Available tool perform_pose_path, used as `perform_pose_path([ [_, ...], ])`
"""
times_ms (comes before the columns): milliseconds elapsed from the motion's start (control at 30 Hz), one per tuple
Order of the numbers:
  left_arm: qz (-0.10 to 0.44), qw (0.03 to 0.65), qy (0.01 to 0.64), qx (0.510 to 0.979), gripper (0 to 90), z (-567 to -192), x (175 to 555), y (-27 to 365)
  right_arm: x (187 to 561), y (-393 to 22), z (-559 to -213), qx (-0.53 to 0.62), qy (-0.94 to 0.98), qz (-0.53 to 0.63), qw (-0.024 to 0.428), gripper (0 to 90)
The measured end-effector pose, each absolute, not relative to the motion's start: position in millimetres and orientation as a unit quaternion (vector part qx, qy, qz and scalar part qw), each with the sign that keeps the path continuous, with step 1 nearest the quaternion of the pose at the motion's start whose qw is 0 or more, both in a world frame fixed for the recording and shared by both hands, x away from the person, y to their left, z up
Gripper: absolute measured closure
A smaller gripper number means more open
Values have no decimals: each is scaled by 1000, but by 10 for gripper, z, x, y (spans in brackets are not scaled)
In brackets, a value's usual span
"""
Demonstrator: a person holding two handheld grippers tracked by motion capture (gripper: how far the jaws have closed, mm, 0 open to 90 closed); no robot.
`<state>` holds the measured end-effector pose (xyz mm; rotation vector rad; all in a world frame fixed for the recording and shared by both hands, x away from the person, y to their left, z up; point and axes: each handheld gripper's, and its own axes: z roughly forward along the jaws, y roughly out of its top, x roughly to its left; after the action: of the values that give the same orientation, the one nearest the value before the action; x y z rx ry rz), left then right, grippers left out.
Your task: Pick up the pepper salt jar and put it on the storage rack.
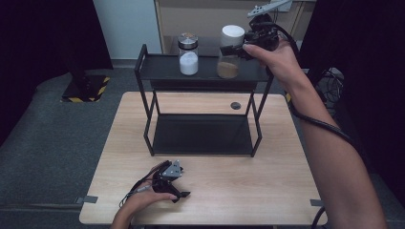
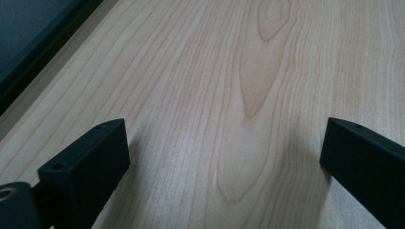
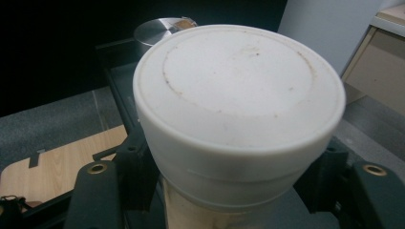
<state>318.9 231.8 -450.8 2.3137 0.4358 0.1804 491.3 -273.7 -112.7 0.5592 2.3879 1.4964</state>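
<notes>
Standing upright at the right end of the rack's (image 1: 148,67) top shelf, the white-lidded jar (image 1: 230,52) sits clamped in my right tool (image 1: 237,48), approached from its right. Its camera shows jaws under the lid (image 3: 239,95). My left tool (image 1: 175,190) rests wide open, empty, on the near table (image 1: 267,191).

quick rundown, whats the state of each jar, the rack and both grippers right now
white-lid jar: lid on, brown contents low inside, upright at the top shelf, gripped
metal-lid jar: lid on, white powder about half full, upright on the top shelf, untouched
rack: upright on the table, bottom shelf bare
right gripper: shut on the white-lid jar below its lid
left gripper: open, nothing between the jaws, resting low on the table
</notes>
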Motion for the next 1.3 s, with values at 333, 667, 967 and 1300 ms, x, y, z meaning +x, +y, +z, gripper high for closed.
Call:
perform_pose_path([
  [333,70,380,171,906,15,-4507,3189,2318,4997,-2683,-1148,200,827,508,133,363],
  [667,71,380,171,906,15,-4508,3188,2317,4995,-2691,-1181,200,825,512,133,362],
  [967,71,382,172,905,14,-4513,3183,2317,4974,-2672,-1173,202,826,508,137,357],
  [1300,71,382,172,905,14,-4513,3184,2317,4991,-2699,-1184,206,825,510,131,306],
])
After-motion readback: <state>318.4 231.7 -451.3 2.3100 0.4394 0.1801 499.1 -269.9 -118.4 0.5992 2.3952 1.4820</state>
